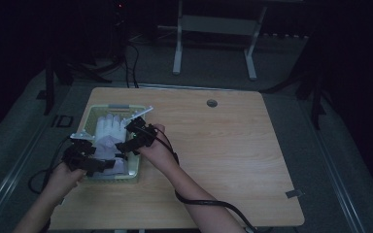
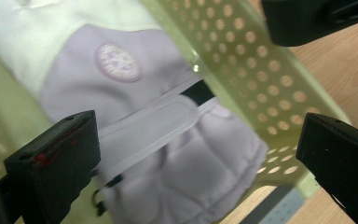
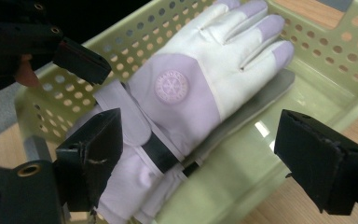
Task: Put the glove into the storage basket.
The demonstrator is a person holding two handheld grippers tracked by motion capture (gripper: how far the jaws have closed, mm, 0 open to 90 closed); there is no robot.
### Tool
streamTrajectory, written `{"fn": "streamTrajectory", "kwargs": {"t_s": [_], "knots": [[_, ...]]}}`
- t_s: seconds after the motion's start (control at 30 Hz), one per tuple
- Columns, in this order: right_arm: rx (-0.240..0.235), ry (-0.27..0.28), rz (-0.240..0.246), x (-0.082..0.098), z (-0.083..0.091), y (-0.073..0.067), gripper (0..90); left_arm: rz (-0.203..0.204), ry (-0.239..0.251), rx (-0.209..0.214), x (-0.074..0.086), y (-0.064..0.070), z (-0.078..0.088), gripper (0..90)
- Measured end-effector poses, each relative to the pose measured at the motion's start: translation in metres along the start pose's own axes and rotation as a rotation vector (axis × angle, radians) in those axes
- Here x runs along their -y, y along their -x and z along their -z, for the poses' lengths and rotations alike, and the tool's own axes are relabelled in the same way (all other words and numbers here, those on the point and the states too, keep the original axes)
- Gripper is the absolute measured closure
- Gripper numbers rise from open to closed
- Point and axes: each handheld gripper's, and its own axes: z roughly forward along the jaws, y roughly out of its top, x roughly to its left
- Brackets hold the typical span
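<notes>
A white and lilac glove (image 1: 108, 133) lies flat in a pale green perforated basket (image 1: 90, 114) at the table's left. Its round badge faces up, and a strap crosses the padded cuff (image 2: 200, 172). My left gripper (image 1: 90, 162) hovers over the cuff end, and its jaws stand wide apart (image 2: 196, 144) with nothing pressed between them. My right gripper (image 1: 133, 136) is above the glove (image 3: 191, 88) from the basket's right side, also open (image 3: 203, 144). A grey flat piece (image 3: 261, 98) shows under the glove's fingers.
The wooden table (image 1: 223, 145) stretches bare to the right of the basket, with a round cable hole (image 1: 211, 103) near its far edge. A black cable (image 1: 209, 201) trails off the front edge. A white frame (image 1: 213, 29) stands on the floor behind.
</notes>
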Motion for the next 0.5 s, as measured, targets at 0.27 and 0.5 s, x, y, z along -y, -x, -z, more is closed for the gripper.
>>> {"fn": "streamTrajectory", "kwargs": {"t_s": [0.27,0.5], "knots": [[0.002,0.006,0.067,0.012,0.009,0.008,14.3,0.009,0.054,-0.006,-0.004,0.016,-0.002,0.0],[-0.006,0.019,0.064,0.022,0.019,0.018,14.4,0.016,0.084,0.015,-0.006,0.027,-0.007,0.0]]}}
